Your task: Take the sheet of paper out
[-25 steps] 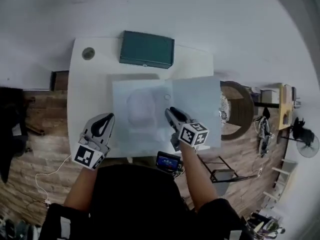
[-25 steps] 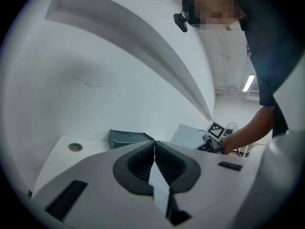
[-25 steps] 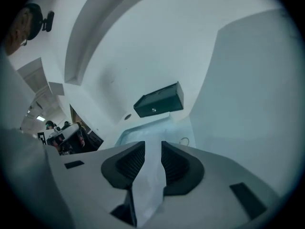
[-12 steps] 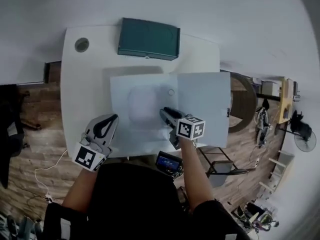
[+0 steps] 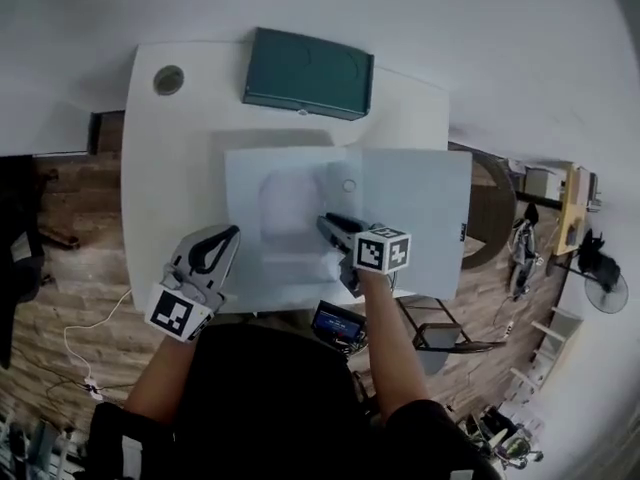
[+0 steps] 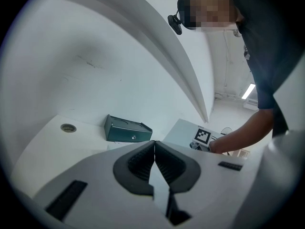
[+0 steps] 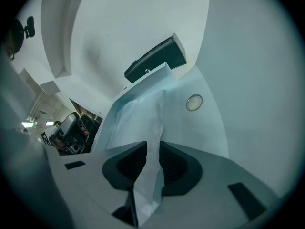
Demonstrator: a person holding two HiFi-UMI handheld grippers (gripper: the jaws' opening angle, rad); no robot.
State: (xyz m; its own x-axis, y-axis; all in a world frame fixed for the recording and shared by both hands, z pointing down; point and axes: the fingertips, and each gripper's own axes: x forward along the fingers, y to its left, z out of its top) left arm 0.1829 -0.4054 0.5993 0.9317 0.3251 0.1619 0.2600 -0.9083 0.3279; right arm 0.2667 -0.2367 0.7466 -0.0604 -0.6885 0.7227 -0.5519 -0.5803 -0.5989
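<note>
A pale translucent folder (image 5: 290,223) lies open on the white table (image 5: 170,178), its flap (image 5: 415,218) spread to the right, a round snap (image 5: 348,185) (image 7: 194,102) at the fold. A white sheet of paper (image 7: 138,113) lies in it. One edge of the sheet rises between the jaws of my right gripper (image 5: 326,224) (image 7: 153,151). Those jaws are closing, and a gap still shows beside the sheet. My left gripper (image 5: 226,236) (image 6: 154,149) is shut and empty, over the table's front left, clear of the folder.
A dark green box (image 5: 308,72) (image 6: 126,130) (image 7: 157,60) stands at the table's back edge, behind the folder. A round cable hole (image 5: 168,79) sits at the back left corner. A small black device (image 5: 335,323) is at the front edge. A round wooden stool (image 5: 492,208) stands to the right.
My right gripper has dropped and tipped down onto the folder's near part. The left gripper has sunk a little and stayed shut.
</note>
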